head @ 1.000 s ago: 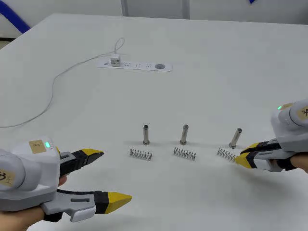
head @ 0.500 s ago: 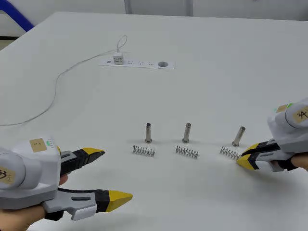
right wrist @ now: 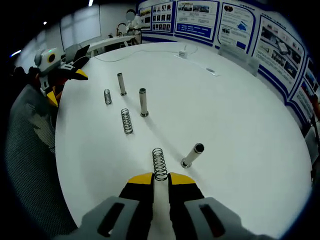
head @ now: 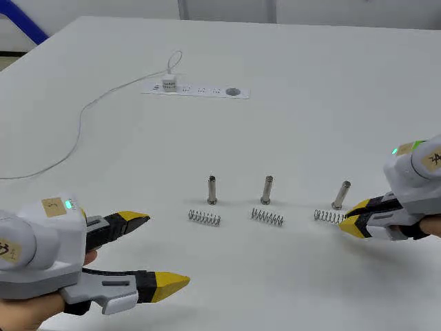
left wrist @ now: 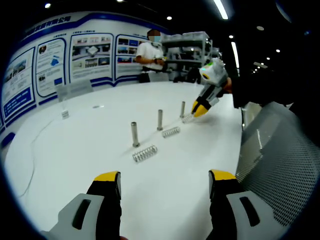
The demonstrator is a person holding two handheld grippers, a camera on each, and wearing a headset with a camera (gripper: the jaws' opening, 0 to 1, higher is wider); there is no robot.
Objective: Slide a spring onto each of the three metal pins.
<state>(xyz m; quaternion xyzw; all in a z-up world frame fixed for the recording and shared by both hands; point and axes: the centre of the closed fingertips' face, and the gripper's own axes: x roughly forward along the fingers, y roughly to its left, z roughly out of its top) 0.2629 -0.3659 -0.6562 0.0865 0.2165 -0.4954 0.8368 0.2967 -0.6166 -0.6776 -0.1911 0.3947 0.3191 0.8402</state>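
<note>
Bottom centre of the right gripper view, the right gripper (right wrist: 160,179) has its jaws nipped onto the near end of a spring (right wrist: 159,161) lying flat just beside its pin (right wrist: 192,155). Lower left in the head view, the left gripper (head: 158,249) gapes wide, well apart from the left spring (head: 204,218).

We record bright, even overhead light in the head view: the matte white tabletop (head: 310,103) reads uniformly pale, and the upright grey metal pins (head: 268,189) cast faint, soft shadows. Both gripper views show strong fisheye bowing toward the edges. The long white ceiling strip lights (left wrist: 220,9) blow out against a dim ceiling. The coiled steel spring (right wrist: 159,162) nearest the lens resolves coil by coil; the distant blue-bordered wall posters (right wrist: 235,20) are soft.
</note>
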